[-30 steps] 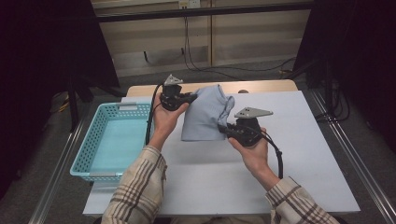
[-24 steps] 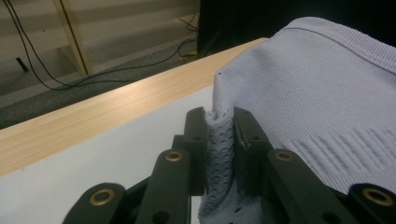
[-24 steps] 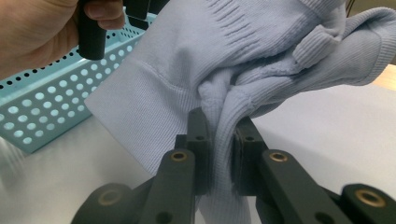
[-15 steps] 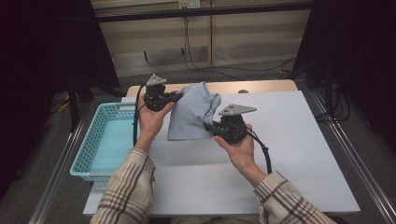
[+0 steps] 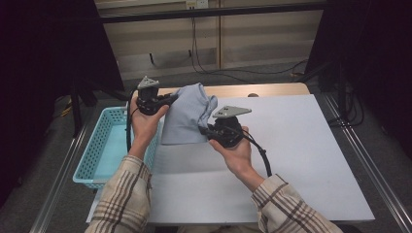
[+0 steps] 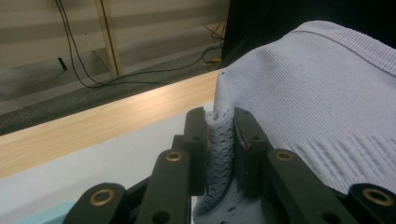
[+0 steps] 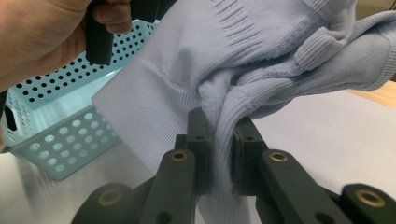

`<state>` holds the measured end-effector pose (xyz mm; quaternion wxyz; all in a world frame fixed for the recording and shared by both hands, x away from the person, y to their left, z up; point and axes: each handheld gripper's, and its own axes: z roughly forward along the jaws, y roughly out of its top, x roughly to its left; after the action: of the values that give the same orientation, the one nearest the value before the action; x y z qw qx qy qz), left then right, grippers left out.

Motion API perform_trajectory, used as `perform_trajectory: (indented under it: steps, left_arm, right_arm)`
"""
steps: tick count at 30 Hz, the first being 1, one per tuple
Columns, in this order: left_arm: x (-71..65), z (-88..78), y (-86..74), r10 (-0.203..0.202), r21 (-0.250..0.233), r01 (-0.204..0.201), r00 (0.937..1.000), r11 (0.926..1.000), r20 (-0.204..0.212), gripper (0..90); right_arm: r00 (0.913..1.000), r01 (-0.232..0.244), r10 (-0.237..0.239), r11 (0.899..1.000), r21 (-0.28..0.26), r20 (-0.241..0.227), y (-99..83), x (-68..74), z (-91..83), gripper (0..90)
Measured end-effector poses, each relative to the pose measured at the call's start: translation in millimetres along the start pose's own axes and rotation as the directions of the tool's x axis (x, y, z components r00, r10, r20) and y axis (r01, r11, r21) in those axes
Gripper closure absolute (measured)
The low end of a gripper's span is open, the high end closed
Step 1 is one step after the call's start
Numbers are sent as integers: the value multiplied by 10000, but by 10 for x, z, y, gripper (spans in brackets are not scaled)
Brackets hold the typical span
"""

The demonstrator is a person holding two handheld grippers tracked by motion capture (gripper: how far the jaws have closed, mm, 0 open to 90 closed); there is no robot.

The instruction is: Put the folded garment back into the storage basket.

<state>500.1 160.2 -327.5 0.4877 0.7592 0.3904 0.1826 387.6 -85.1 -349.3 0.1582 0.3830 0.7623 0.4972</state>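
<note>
A lab-like recording bay: white table (image 5: 311,145) amid black curtains (image 5: 43,73), loose wall cables (image 5: 204,53).

Both tongs (image 5: 171,98) (image 5: 206,131) clamped (seemingly raised).

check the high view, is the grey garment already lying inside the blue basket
No, the grey garment hangs over the white table between the left gripper and right gripper, beside the blue basket.

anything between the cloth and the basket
Nothing visible. Both claws, left and right, hold the cloth above the table, and the basket sits open just beside it.
</note>
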Motion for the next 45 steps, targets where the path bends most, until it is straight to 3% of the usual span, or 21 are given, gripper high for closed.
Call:
perform_trajectory:
  steps: [11,14,18,25,45]
  left_arm:
    - [142,-162,-2,87,57,-85,9995,9999,-290,776]
    - [178,-211,-2,-115,-85,113,9996,9999,-275,776]
    - [218,-255,-7,-82,-76,78,9989,9999,-460,775]
    - [307,-374,-24,-231,-289,214,9980,9994,-589,776]
    - [589,-604,-113,-534,-280,504,9914,9983,-1198,776]
  right_arm:
    - [9996,-216,216,9998,-29,-156,68,104,126,804]
    - [9997,-135,135,9999,-24,-189,85,140,162,804]
    - [9995,-175,174,9998,-35,-252,132,191,186,804]
    - [9993,-4,3,10000,-22,-383,176,272,269,804]
    - [9968,305,-297,9995,105,-749,326,521,577,804]
